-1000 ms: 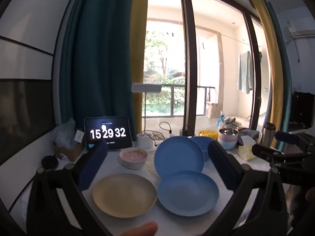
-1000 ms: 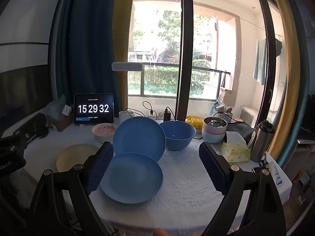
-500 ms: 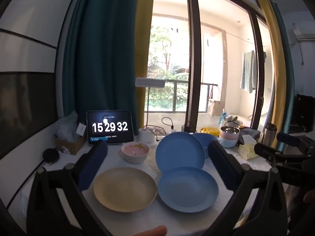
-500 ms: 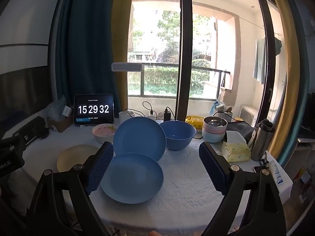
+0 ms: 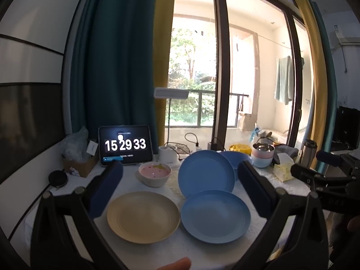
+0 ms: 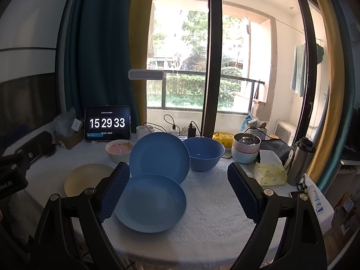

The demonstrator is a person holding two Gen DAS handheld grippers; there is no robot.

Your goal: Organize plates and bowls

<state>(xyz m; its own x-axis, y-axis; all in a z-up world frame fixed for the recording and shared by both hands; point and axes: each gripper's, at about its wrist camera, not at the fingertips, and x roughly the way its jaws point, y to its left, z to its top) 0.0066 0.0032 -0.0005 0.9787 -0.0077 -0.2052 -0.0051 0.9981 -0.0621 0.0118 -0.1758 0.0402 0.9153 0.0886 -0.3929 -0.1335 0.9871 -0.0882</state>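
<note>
A yellow plate [image 5: 143, 216] [image 6: 86, 177] and a light blue plate [image 5: 215, 216] [image 6: 151, 202] lie flat on the white tablecloth. Behind them a darker blue plate [image 5: 205, 172] [image 6: 159, 156] leans tilted against a blue bowl [image 6: 204, 153] [image 5: 236, 157]. A pink bowl [image 5: 154, 173] [image 6: 119, 149] sits near the tablet. Pink and blue stacked bowls [image 6: 245, 149] [image 5: 262, 157] stand at the right. My left gripper [image 5: 180, 186] is open above the near plates. My right gripper [image 6: 178, 191] is open too, holding nothing, over the light blue plate.
A tablet clock [image 6: 107, 123] [image 5: 125, 145] stands at the back left beside a cardboard box [image 5: 77, 164]. A tissue box [image 6: 270, 172], a steel flask [image 6: 300, 160], a tube [image 6: 316, 199] and cables [image 6: 171, 123] crowd the right and back. The table edge [image 6: 202, 254] is near.
The left wrist view has risen slightly, so the plates sit lower in view. The right gripper is nearly still. The clock went from 32 to 33.
</note>
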